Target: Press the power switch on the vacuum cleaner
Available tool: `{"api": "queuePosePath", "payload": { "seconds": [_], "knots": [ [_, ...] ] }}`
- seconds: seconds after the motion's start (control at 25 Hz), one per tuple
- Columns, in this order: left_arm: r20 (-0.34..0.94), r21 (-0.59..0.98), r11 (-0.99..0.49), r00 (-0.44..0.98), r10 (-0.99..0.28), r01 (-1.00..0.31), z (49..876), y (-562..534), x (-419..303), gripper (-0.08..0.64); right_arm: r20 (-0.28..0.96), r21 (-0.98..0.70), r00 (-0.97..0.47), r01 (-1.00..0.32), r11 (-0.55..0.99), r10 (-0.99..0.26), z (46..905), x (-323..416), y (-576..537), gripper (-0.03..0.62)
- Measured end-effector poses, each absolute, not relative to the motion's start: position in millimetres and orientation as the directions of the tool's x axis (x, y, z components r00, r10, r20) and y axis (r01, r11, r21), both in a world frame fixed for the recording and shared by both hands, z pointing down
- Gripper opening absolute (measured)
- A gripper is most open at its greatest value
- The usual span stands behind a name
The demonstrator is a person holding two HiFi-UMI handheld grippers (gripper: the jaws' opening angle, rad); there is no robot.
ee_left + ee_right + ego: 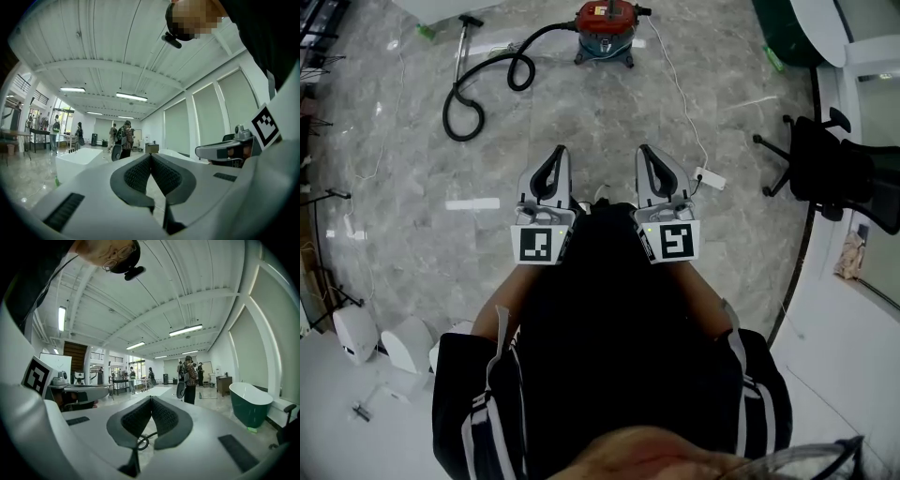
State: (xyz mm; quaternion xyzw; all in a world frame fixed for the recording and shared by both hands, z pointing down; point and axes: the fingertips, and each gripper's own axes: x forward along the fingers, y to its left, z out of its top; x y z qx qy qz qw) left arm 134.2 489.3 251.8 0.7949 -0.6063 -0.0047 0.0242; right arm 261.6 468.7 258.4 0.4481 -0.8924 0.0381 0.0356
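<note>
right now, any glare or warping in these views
Head view: white glare patches on the shiny floor, vacuum cleaner small but sharp. Left gripper view: fisheye bends the ceiling beams, corners go black. Right gripper view: same bend, ceiling lamps blown out.

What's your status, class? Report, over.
Both shut, empty: left gripper, right gripper. Vacuum ahead on floor, untouched. Cord on floor along the way; hose off left.

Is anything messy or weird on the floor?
A bit messy, but nothing looks broken or spilled. The black hose from the red vacuum cleaner sprawls in loose loops across the floor. A white cord trails from beside it to a power strip lying in the open.
</note>
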Motion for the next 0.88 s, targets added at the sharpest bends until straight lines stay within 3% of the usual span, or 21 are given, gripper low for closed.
{"api": "queuePosePath", "payload": {
  "seconds": [0.52,0.88],
  "knots": [
    [0.077,0.049,-0.289,0.292,-0.953,-0.956,264.7,469.1,157.0,0.018,0.142,-0.115,-0.568,-0.823,0.556,-0.811,285.7,288.2,457.2,0.017],
    [0.054,0.107,-0.347,0.354,-0.934,-0.932,260.0,403.9,163.4,0.018,0.152,-0.028,-0.539,-0.84,0.541,-0.829,283.2,291.4,408.0,0.017]
  ]
}}
